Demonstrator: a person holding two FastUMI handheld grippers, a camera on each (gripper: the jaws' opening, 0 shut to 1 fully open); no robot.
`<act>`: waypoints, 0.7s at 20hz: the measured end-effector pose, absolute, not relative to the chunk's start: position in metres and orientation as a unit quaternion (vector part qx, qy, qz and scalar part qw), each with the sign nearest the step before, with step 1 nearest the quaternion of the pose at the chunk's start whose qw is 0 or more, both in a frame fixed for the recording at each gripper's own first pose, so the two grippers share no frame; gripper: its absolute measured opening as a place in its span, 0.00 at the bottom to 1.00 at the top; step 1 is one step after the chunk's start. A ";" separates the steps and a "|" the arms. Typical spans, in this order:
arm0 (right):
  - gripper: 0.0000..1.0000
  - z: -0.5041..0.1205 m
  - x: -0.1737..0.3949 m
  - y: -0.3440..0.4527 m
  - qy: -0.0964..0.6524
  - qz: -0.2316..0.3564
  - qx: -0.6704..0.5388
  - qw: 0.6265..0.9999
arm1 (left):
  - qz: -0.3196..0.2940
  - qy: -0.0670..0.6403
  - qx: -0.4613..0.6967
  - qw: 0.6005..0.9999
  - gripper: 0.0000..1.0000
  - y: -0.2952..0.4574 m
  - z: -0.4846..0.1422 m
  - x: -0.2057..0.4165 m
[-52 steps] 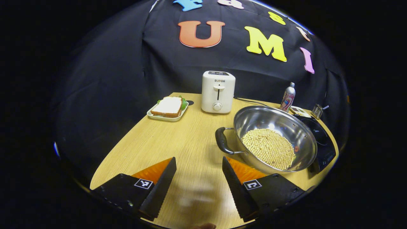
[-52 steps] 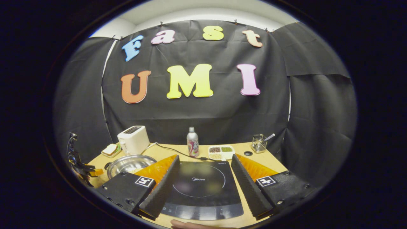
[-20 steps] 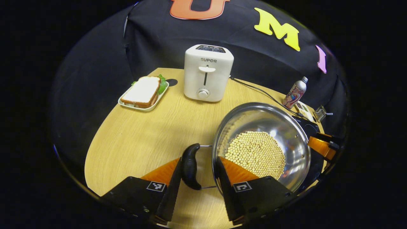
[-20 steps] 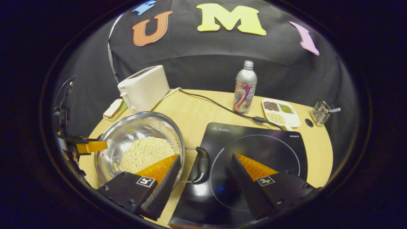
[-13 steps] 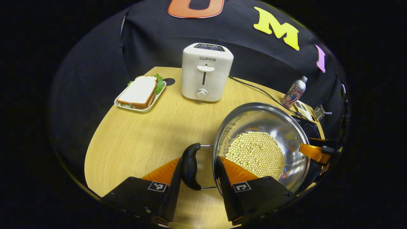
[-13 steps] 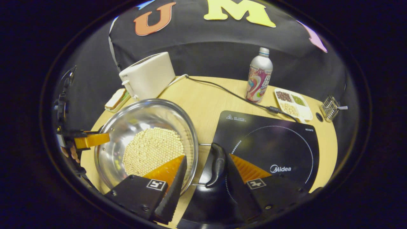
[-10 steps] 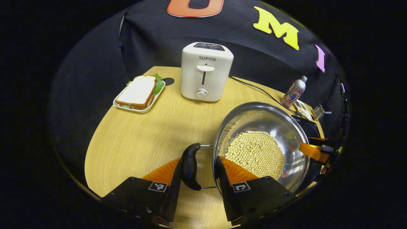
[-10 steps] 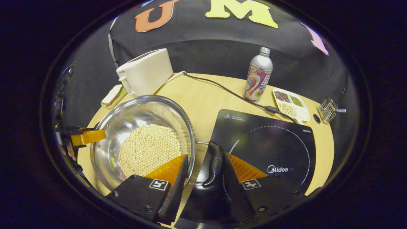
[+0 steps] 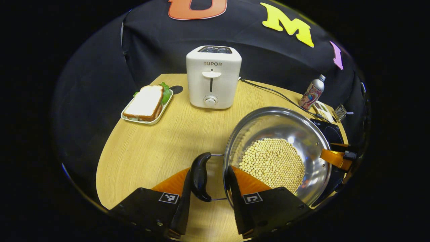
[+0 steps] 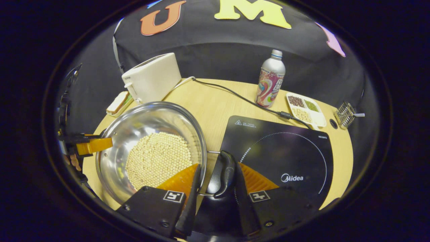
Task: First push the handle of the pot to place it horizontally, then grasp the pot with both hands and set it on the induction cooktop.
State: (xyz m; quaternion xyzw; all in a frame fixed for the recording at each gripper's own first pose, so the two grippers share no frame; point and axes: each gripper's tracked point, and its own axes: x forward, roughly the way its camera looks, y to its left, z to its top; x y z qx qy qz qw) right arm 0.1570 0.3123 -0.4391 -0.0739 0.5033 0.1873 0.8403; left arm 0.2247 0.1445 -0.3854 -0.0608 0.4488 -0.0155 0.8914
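Two-handed grasp stage. Lower centre of the left gripper view: left gripper (image 9: 207,188), fingers narrowed around the pot's near handle (image 9: 200,176) with a gap on the rim side, so full closure cannot be told. Lower centre of the right gripper view: right gripper (image 10: 215,188), fingers pinched on the far handle (image 10: 223,173). The pot (image 10: 151,148) of beans sits left of the induction cooktop (image 10: 285,151), on the worktop (image 9: 151,148). Handles look level; transfer judged outstanding
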 end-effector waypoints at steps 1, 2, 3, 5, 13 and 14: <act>0.53 -0.438 0.155 0.311 0.505 0.185 -0.067 0.840 | -0.018 0.447 -0.056 0.893 0.54 0.144 -0.382 0.222; 0.53 -0.433 0.153 0.309 0.505 0.183 -0.061 0.842 | -0.021 0.444 -0.054 0.894 0.64 0.144 -0.376 0.220; 0.53 -0.426 0.149 0.307 0.503 0.181 -0.058 0.843 | -0.023 0.439 -0.053 0.897 0.64 0.144 -0.368 0.218; 0.54 -0.406 0.144 0.304 0.491 0.178 -0.056 0.851 | -0.028 0.428 -0.052 0.902 0.54 0.143 -0.353 0.213; 0.51 -0.331 0.119 0.298 0.458 0.194 -0.056 0.866 | -0.024 0.391 -0.059 0.918 0.54 0.147 -0.287 0.178; 0.52 -0.324 0.117 0.295 0.457 0.196 -0.054 0.866 | -0.024 0.388 -0.053 0.920 0.54 0.146 -0.279 0.173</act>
